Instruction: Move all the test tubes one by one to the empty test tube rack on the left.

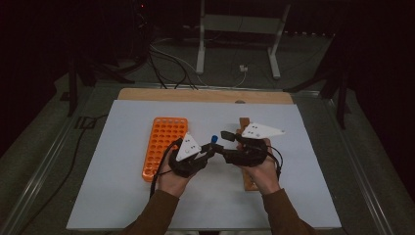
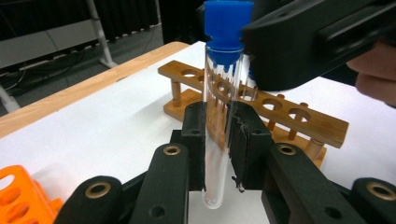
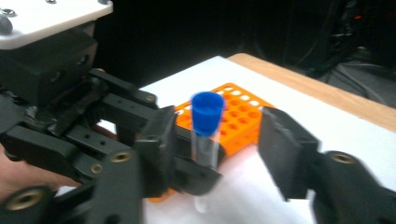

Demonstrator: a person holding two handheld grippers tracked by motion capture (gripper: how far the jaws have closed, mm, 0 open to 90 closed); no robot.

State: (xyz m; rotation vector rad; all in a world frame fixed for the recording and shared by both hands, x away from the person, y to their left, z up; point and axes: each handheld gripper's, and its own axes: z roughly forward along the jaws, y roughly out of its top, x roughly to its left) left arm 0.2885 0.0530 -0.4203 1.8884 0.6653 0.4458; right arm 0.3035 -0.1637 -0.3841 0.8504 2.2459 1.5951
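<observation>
A clear test tube (image 2: 219,116) with a blue cap (image 1: 214,139) stands upright in the air over the white mat. My left gripper (image 2: 219,126) is shut on the tube's glass middle, both pads pressing its sides. In the right gripper view the tube (image 3: 205,126) rises between the jaws of my right gripper (image 3: 224,144), which stand open with a gap on either side of the cap. In the high view both grippers meet at the mat's centre, the left gripper (image 1: 208,149) facing the right gripper (image 1: 222,139).
An orange tube rack (image 1: 164,147) with several empty holes lies left of the hands. A wooden rack (image 2: 280,112) with a row of holes stands behind the tube, partly under my right hand. The white mat (image 1: 122,186) covers the wooden table.
</observation>
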